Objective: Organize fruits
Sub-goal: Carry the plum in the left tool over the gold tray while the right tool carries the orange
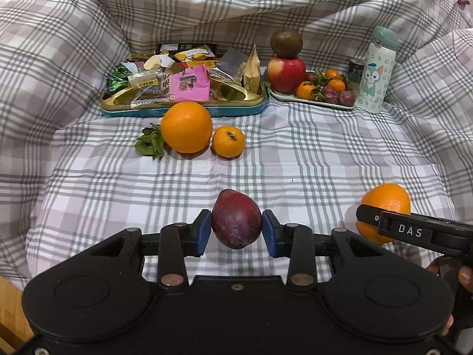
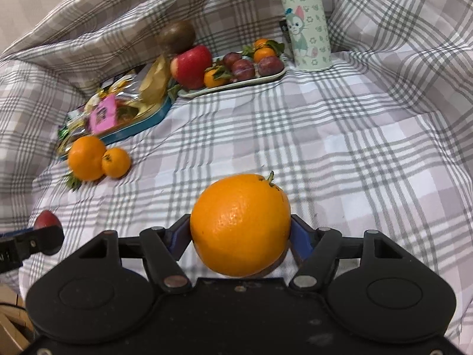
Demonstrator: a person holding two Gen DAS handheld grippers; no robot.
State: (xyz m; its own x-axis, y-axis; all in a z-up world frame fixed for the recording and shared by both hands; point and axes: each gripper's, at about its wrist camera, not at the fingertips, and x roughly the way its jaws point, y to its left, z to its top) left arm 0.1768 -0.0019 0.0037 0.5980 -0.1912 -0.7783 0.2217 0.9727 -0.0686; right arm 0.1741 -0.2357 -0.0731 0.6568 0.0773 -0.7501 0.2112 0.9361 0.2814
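My left gripper [image 1: 236, 230] is shut on a dark red plum [image 1: 236, 219], held over the plaid cloth. My right gripper [image 2: 241, 230] is shut on a big orange [image 2: 240, 224], which also shows at the right of the left wrist view [image 1: 384, 201]. A large orange [image 1: 186, 127] with leaves and a small tangerine [image 1: 228, 141] lie loose on the cloth ahead. The pale fruit tray [image 1: 310, 99] at the back right holds a red apple [image 1: 286, 72] with a brown fruit [image 1: 286, 42] on top, tangerines and plums.
A gold and blue tin [image 1: 183, 105] full of snack packets stands left of the tray. A cartoon-printed bottle [image 1: 375, 71] and a dark can [image 1: 357, 72] stand right of it. Plaid bedding rises around the flat area. A wooden edge [image 1: 11, 310] shows at the lower left.
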